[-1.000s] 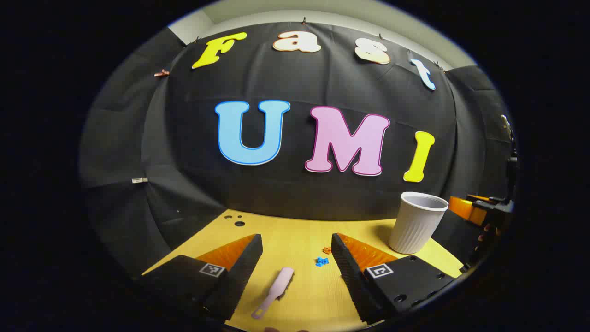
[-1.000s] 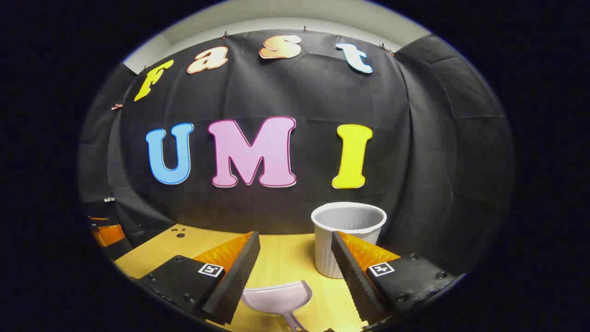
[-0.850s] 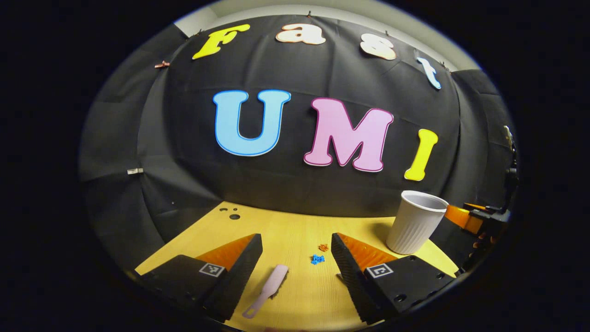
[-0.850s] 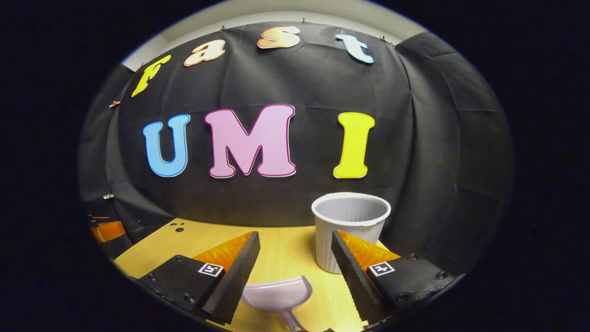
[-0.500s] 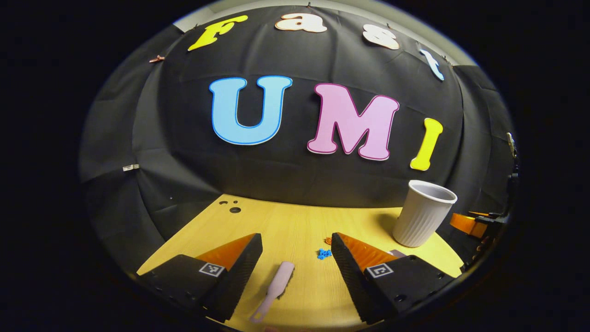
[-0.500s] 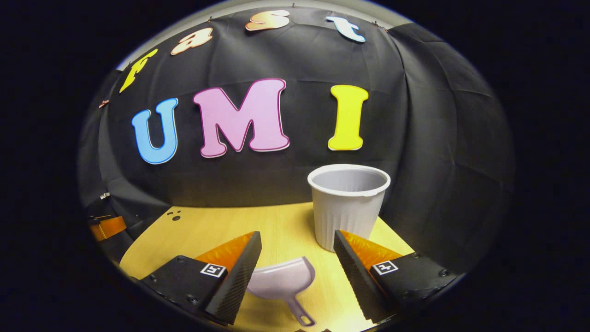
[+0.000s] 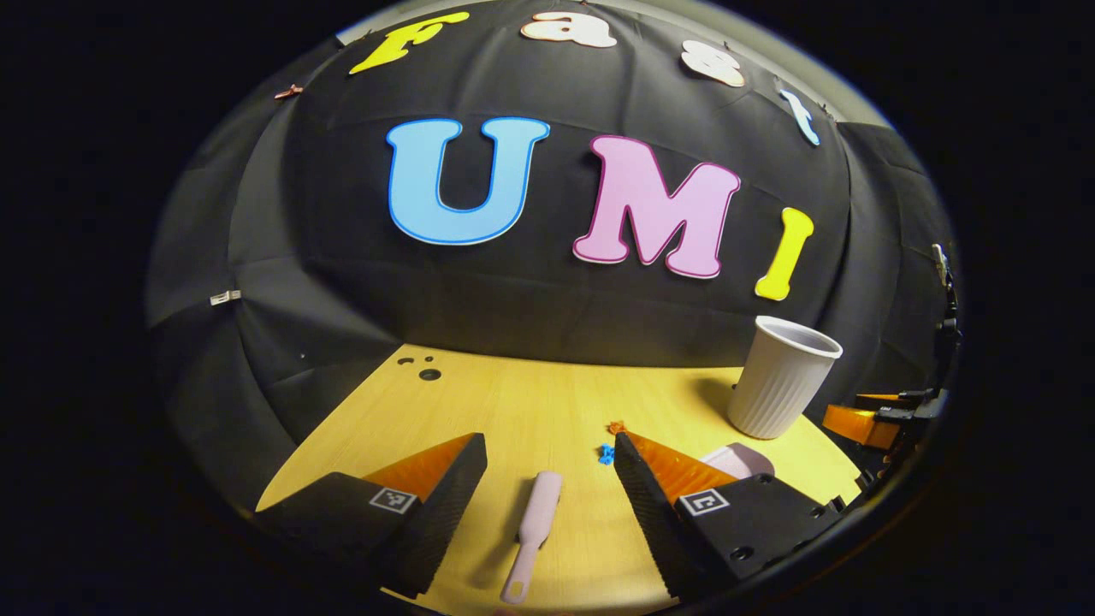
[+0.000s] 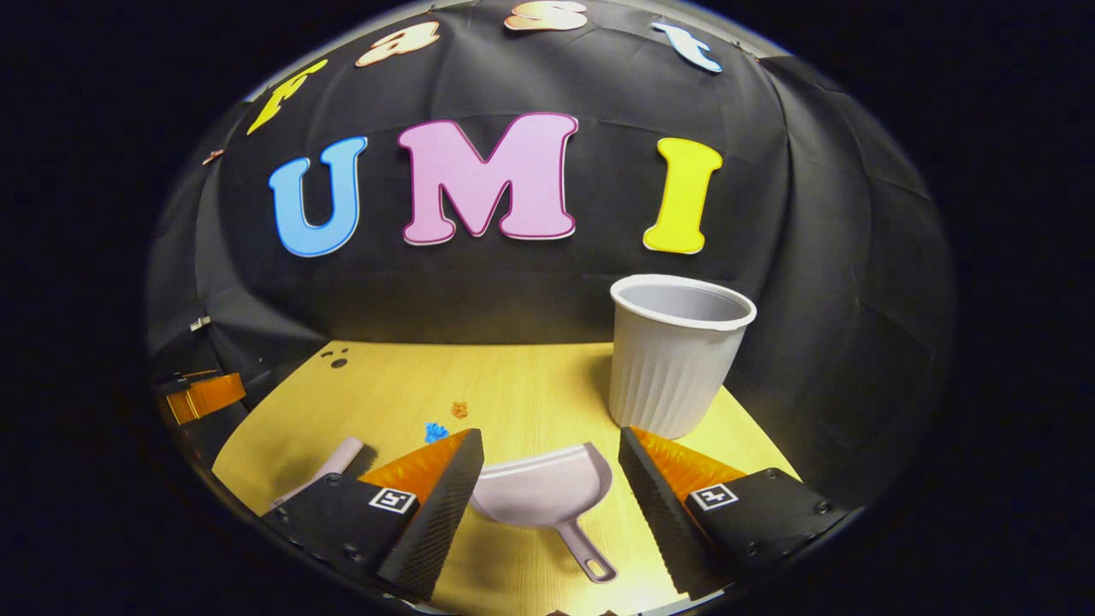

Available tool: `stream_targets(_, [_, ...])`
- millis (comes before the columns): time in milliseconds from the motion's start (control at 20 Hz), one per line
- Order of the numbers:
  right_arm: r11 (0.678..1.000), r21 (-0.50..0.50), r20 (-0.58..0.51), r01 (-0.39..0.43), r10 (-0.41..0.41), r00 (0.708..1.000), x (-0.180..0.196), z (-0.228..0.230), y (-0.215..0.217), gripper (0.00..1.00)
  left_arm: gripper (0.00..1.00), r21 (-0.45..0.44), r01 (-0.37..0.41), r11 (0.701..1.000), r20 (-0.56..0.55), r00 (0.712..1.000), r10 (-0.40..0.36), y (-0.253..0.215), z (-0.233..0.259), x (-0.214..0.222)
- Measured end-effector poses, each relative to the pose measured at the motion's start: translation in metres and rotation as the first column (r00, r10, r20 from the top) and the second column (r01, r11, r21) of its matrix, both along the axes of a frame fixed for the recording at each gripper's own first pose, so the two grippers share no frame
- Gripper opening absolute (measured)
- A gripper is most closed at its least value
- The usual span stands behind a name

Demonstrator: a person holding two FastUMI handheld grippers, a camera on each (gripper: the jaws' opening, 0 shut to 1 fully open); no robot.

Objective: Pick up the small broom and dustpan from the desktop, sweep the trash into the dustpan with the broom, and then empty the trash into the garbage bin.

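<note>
- Pale pink broom (image 7: 534, 530) and dustpan (image 8: 543, 495)
- White ribbed bin (image 8: 674, 364)
- Blue (image 8: 436, 430) and orange (image 8: 460, 409) trash bits
- Yellow wood-grain desktop (image 8: 513, 376)
- Black grippers with orange fingers (image 8: 680, 463) and checkered markers

A yellow wooden desktop (image 7: 513, 411) spreads out below the black cloth wall (image 7: 530, 299) that rises behind it. Small dark holes (image 7: 425, 373) sit in the desktop's far left corner, close to the wall.

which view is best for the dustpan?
The right gripper view: the dustpan lies whole on the desktop between the open right gripper fingers, pan and handle visible. In the left gripper view, just a pale edge of it peeks from behind that gripper's finger.
</note>
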State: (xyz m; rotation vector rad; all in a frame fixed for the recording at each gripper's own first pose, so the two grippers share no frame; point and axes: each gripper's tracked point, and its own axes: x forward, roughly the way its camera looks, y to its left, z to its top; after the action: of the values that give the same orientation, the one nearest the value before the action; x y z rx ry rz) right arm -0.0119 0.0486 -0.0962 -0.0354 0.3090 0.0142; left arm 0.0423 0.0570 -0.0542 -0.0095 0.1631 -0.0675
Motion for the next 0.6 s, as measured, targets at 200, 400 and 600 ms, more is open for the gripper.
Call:
stream_targets(200, [0.999,-0.005,-0.107,-0.032,0.031,0.994,-0.004,-0.032,0.004,1.0,0.95,-0.011,0.005,1.0,-0.039,0.999,-0.005,0.001,-0.016,-0.003])
stream_targets(400, [0.997,-0.034,-0.24,-0.062,0.052,0.969,-0.006,-0.075,-0.004,0.98,0.95,-0.005,0.006,1.0,-0.061,0.998,-0.006,-0.001,-0.025,-0.003])
stream_targets(600, [0.995,-0.038,-0.371,-0.089,0.069,0.926,-0.012,-0.119,-0.011,0.98,0.95,-0.01,-0.011,1.0,-0.099,0.995,0.01,0.001,-0.037,-0.003])
